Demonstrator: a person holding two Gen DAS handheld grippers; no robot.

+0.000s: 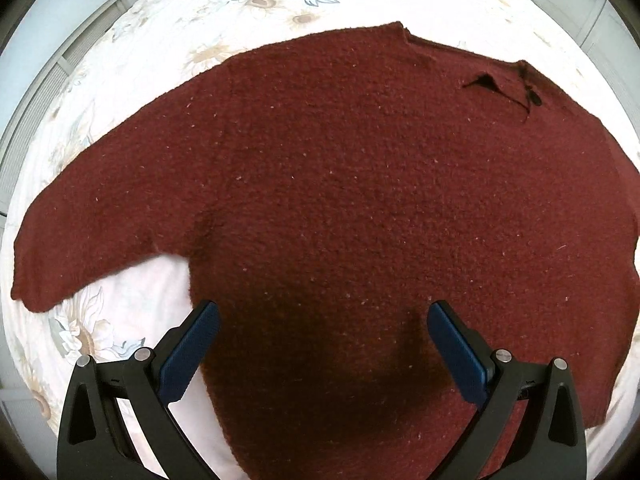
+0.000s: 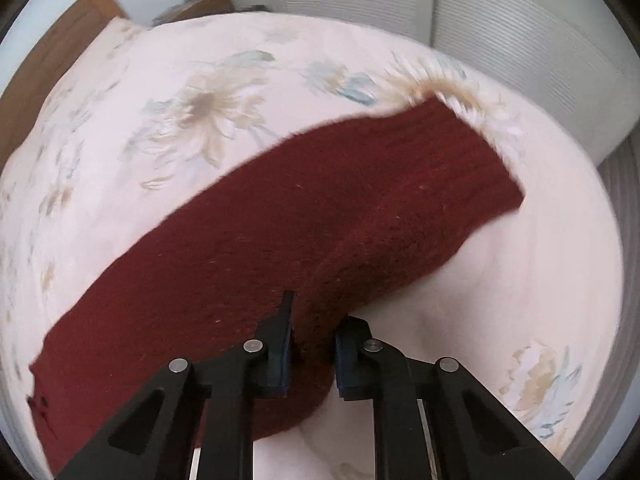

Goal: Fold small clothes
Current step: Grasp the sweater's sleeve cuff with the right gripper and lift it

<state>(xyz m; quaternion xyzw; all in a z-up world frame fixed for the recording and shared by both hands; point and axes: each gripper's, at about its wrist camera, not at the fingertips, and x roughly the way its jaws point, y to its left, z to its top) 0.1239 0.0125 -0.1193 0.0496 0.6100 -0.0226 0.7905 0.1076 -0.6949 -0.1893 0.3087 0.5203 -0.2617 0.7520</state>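
We find the dark red sweater [image 1: 360, 184] spread flat on the floral bedspread [image 1: 120, 312], no fold made yet. Our right gripper [image 2: 312, 344] pinches its sleeve [image 2: 360, 208] (first fold starting, we judge); left gripper [image 1: 323, 340] hangs open above the hem.

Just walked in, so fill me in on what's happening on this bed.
A person with a handheld gripper in each hand is folding a dark red sweater spread flat on a floral bedsheet. The right gripper has its fingers pinched shut on the edge of one sleeve. The left gripper hangs open over the sweater's body, gripping nothing.
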